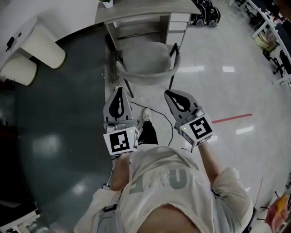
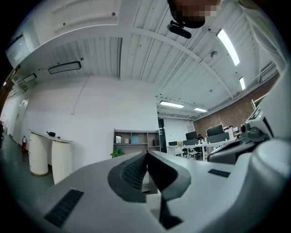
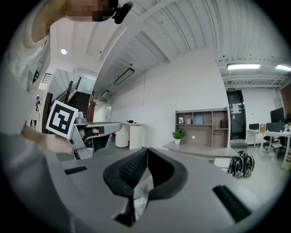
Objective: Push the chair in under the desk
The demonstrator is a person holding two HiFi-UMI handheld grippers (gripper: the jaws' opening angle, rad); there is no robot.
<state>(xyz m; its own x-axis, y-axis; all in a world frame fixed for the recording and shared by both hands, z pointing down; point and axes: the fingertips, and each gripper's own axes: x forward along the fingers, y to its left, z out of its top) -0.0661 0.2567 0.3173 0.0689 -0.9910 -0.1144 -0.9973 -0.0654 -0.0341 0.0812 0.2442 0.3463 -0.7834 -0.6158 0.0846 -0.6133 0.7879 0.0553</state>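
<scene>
One grey bucket chair [image 1: 145, 59], partly under the desk [image 1: 136, 11], drawer unit [image 1: 178, 25] beside it, black cable [image 1: 160, 113] behind it. Left gripper [image 1: 120, 89] and right gripper [image 1: 168, 93] hover behind it, jaws pinched together, empty.

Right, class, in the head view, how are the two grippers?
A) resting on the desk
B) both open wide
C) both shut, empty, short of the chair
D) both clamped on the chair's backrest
C: left gripper and right gripper show jaws together on nothing, their tips short of the chair.
</scene>
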